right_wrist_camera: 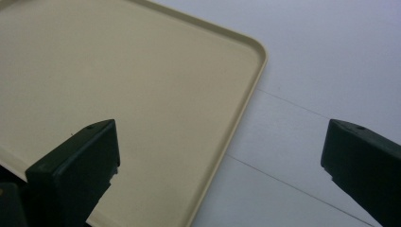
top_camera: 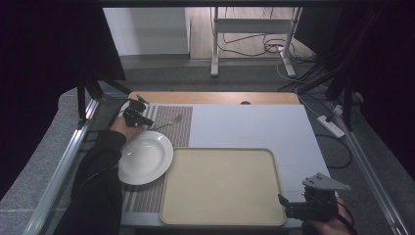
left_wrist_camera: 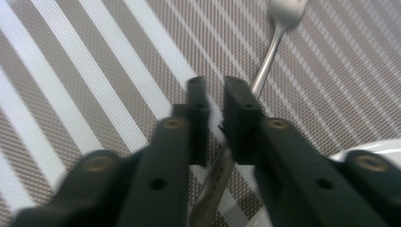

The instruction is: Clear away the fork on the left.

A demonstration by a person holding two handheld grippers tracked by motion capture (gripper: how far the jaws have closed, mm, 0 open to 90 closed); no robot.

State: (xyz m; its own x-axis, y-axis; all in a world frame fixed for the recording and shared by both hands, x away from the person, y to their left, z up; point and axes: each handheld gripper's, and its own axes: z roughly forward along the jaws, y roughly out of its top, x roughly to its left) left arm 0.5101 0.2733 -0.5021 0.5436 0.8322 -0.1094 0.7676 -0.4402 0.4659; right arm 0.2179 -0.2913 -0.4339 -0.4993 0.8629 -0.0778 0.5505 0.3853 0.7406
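Steel fork lies on the striped placemat beside the plate, its handle pinched in the left gripper — lift level, judging by that narrow hold — while the right gripper gapes empty beside the tray.

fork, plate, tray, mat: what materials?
Fork: metal, probably steel; brushed silver sheen. Plate: looks like glazed white ceramic, glossy highlights. Tray: likely matte beige plastic, moulded raised rim. Mat: woven, brown-and-white stripes, visible mesh; fibre unclear.
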